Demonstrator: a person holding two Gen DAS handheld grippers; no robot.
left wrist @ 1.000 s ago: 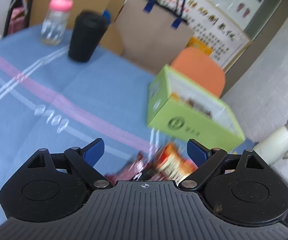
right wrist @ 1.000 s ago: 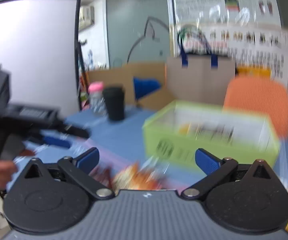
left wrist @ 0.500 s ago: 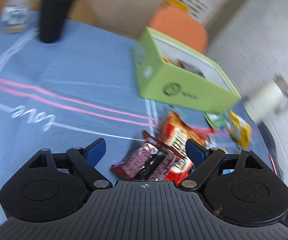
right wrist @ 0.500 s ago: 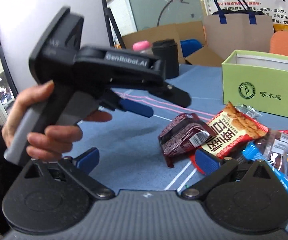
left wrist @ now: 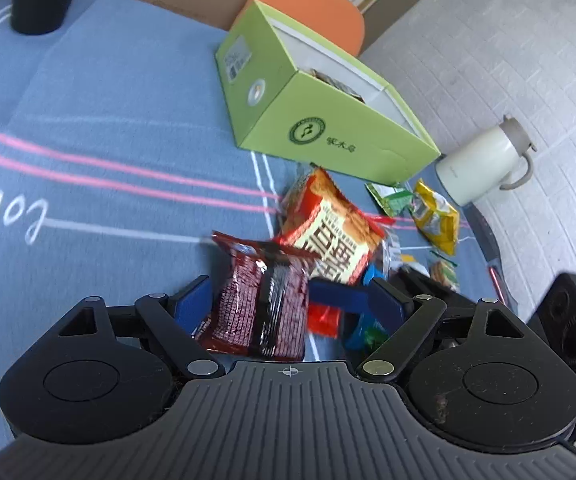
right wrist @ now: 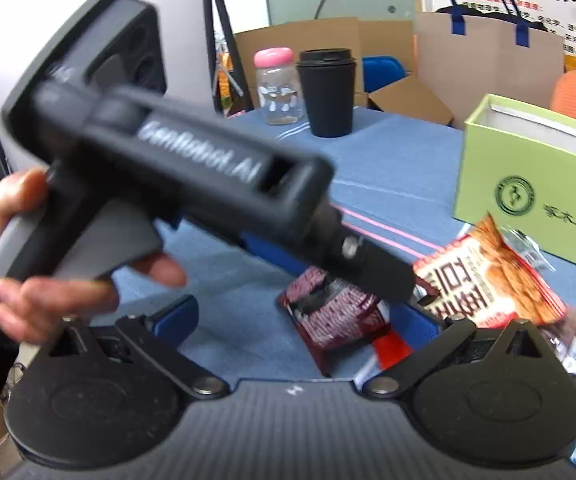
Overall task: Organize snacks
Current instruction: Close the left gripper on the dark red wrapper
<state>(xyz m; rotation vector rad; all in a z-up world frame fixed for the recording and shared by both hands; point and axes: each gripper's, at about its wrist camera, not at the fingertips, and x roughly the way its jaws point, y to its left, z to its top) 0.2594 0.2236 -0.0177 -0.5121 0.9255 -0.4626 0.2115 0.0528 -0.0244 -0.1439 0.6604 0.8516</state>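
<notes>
1. The left gripper (left wrist: pixel 288 300) is closing, jaws still wide around the dark red snack packet (left wrist: pixel 264 304) on the blue tablecloth (left wrist: pixel 108 120).
2. The right gripper (right wrist: pixel 299 316) gapes wide, empty.
3. The green box (left wrist: pixel 327 120) sits farther back.

Each wrist camera looks forward and down, close over the blue tablecloth (left wrist: pixel 108 120). Both views share the dark red packet (left wrist: pixel 262 300) (right wrist: pixel 335 312) and green box (left wrist: pixel 327 120) (right wrist: pixel 527 184).

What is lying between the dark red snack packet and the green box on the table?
In the left wrist view, the orange-red snack packet lies between the dark red snack packet and the green box.
</notes>
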